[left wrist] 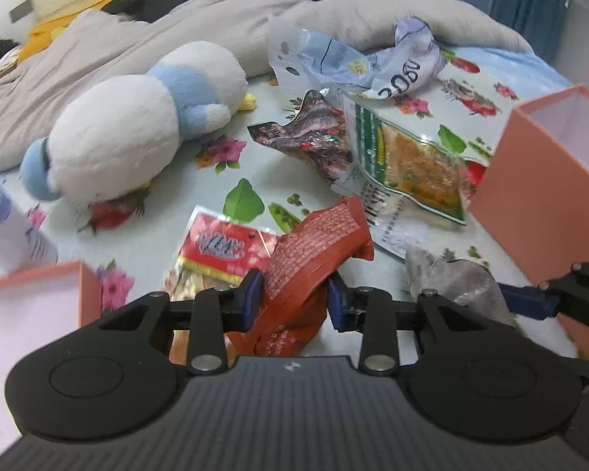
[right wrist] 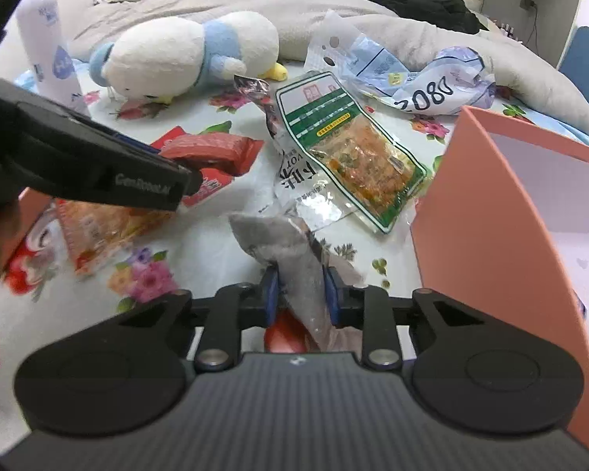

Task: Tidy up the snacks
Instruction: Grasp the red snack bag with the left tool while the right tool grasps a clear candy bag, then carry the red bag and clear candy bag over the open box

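Observation:
My left gripper (left wrist: 294, 298) is shut on a red-orange snack packet (left wrist: 314, 251) and holds it just above the flowered bed sheet. It also shows in the right wrist view (right wrist: 165, 168) with the red packet (right wrist: 216, 149). My right gripper (right wrist: 300, 294) is shut on a grey crumpled snack packet (right wrist: 290, 251), which also shows in the left wrist view (left wrist: 459, 282). A pink open box (right wrist: 502, 212) stands to the right, close to the right gripper. A second pink box (left wrist: 39, 298) lies at the lower left.
On the sheet lie a green-edged clear snack bag (left wrist: 408, 165), a dark brown packet (left wrist: 314, 133), a red-and-yellow packet (left wrist: 224, 247), and a pale blue crumpled bag (left wrist: 373, 62). A white and blue plush toy (left wrist: 137, 121), a white bottle (right wrist: 47, 47) and a grey blanket (left wrist: 216, 15) lie behind.

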Motion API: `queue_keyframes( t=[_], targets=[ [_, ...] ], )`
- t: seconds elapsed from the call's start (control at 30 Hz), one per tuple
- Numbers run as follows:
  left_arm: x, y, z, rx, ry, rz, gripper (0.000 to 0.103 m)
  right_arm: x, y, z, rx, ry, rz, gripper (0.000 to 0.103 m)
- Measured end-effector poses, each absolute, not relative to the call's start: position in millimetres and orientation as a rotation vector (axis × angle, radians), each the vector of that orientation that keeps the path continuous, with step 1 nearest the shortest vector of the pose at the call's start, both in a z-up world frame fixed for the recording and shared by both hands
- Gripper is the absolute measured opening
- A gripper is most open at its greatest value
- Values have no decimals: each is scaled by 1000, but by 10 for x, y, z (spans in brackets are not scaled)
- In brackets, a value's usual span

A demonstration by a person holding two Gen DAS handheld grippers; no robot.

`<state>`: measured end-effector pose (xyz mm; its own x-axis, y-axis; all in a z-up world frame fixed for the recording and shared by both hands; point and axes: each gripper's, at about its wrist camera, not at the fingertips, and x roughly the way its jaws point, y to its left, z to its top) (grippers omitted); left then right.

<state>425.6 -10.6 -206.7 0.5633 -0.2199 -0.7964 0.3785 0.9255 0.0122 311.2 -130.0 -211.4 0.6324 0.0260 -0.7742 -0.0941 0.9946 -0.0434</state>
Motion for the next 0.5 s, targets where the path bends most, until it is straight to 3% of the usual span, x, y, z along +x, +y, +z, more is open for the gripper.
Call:
queue_keyframes(
  t=[0.5],
  targets=[
    [2884, 136, -1607, -74, 940, -218, 39, 2113, -1449, -1699, -16, 947, 84, 24]
  ],
)
